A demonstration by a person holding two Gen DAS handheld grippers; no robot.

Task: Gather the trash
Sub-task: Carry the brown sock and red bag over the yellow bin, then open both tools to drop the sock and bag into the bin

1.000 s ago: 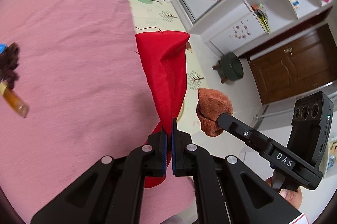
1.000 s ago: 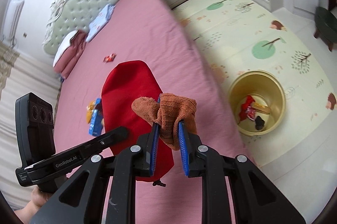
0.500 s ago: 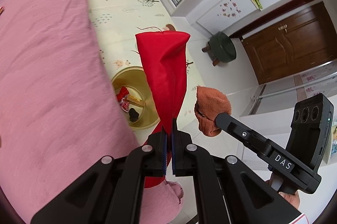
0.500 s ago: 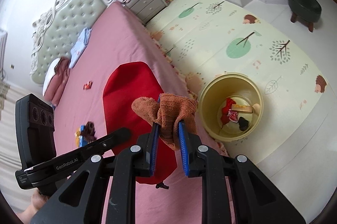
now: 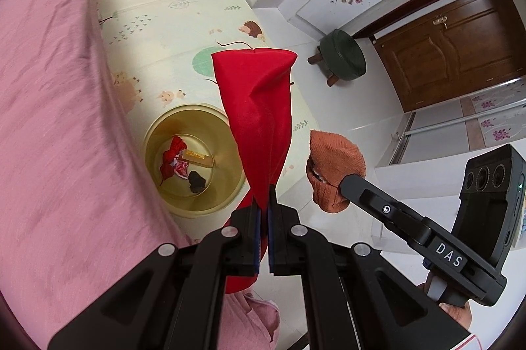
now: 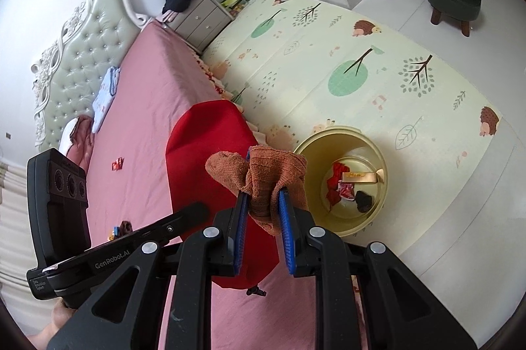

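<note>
Left wrist view shows my left gripper clamped on the red cloth, right gripper pinching the orange rag; carrying both, next I position over the yellow bin and release.

Red cloth matt, smooth weave; orange rag coarse knit; bin glossy yellow plastic (translucent); bedsheet matt pink fabric.

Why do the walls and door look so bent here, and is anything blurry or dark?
Left wrist view: the fisheye lens bows the door and cupboards; the pink bed is smeared, the red cloth crisp. Right wrist view: soft even daylight, no glare, dark lens corners; the yellow bin casts a faint shadow.
</note>
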